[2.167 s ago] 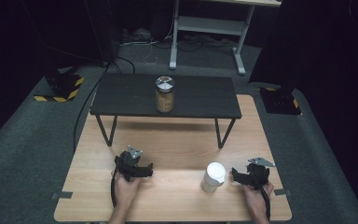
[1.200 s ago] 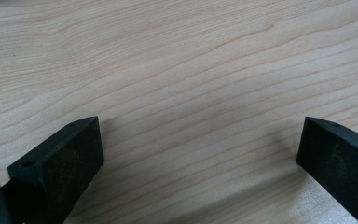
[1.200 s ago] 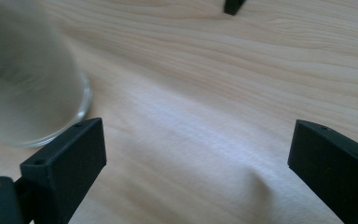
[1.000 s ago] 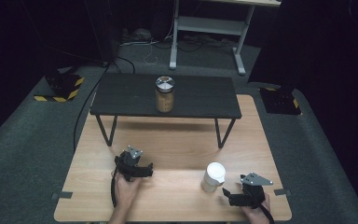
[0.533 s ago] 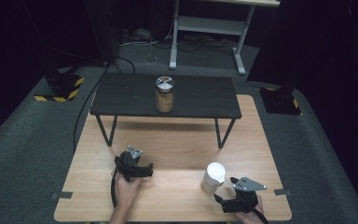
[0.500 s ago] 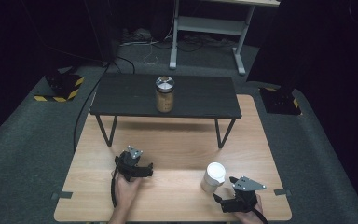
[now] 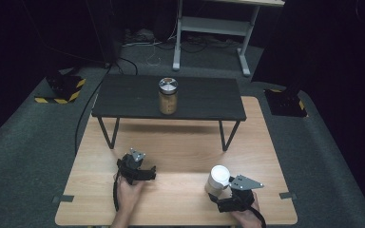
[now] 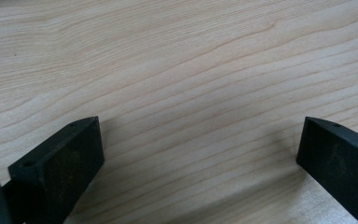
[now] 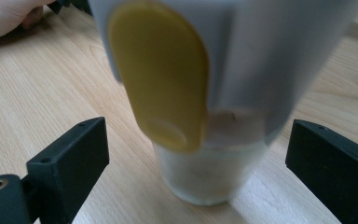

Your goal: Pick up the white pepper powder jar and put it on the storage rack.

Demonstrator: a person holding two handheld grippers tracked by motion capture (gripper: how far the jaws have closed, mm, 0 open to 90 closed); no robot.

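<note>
A light wooden table fills the lower half of the high view, set on grey carpet in a dark room, and a person's two forearms come in from its near edge. Across the far half of that table stands a low black bench on thin metal legs, and on its top, near the middle, sits a jar of tan contents with a shiny metal lid. Near the right front of the wooden table stands a white cup, upright on the wood; in the right gripper view it is a pale, frosted plastic tumbler with a yellow oval label, narrowing toward its base. The right gripper lies just beside this cup on its near side, pointing at it, with a grey three-cornered plate on top; its jaws have just been closing a little yet stand wide apart, the cup's base between them with wood showing on both sides, so neither pad presses on it. The left gripper rests on the wood near the left front, well apart from the cup, its jaws spread wide over bare tabletop with nothing between them
</note>
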